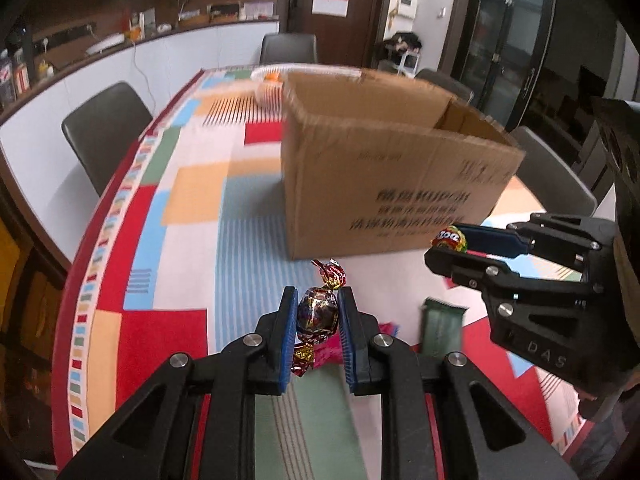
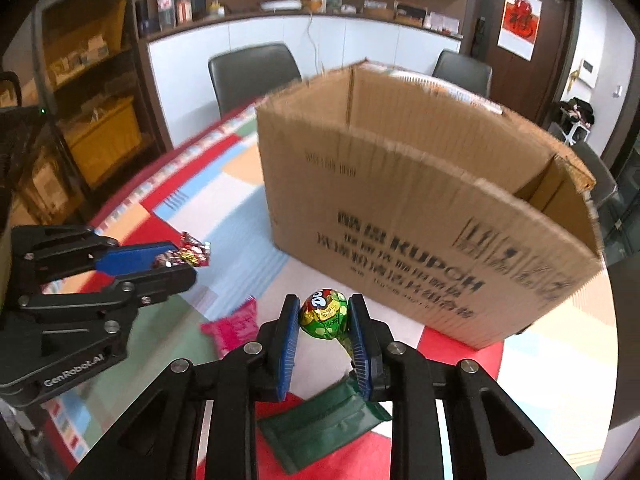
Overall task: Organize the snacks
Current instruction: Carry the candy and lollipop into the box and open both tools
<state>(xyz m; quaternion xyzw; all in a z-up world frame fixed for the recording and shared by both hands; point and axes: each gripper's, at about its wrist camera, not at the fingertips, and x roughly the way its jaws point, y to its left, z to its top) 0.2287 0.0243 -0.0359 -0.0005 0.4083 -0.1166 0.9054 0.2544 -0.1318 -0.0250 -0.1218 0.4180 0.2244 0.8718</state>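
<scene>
My left gripper (image 1: 318,316) is shut on a foil-wrapped candy (image 1: 316,318) with red and gold twisted ends, held above the tablecloth. My right gripper (image 2: 324,316) is shut on a green-wrapped lollipop (image 2: 323,314). In the left wrist view the right gripper (image 1: 450,242) hangs at the right with the lollipop (image 1: 450,238) at its tip. In the right wrist view the left gripper (image 2: 178,260) is at the left with the candy (image 2: 188,254). An open cardboard box (image 1: 384,176) (image 2: 420,216) stands just beyond both grippers.
A dark green snack packet (image 1: 440,326) (image 2: 320,428) and a pink packet (image 2: 234,326) (image 1: 326,354) lie on the colourful patchwork tablecloth (image 1: 192,200). A white basket (image 1: 276,80) sits behind the box. Grey chairs (image 1: 104,132) surround the table.
</scene>
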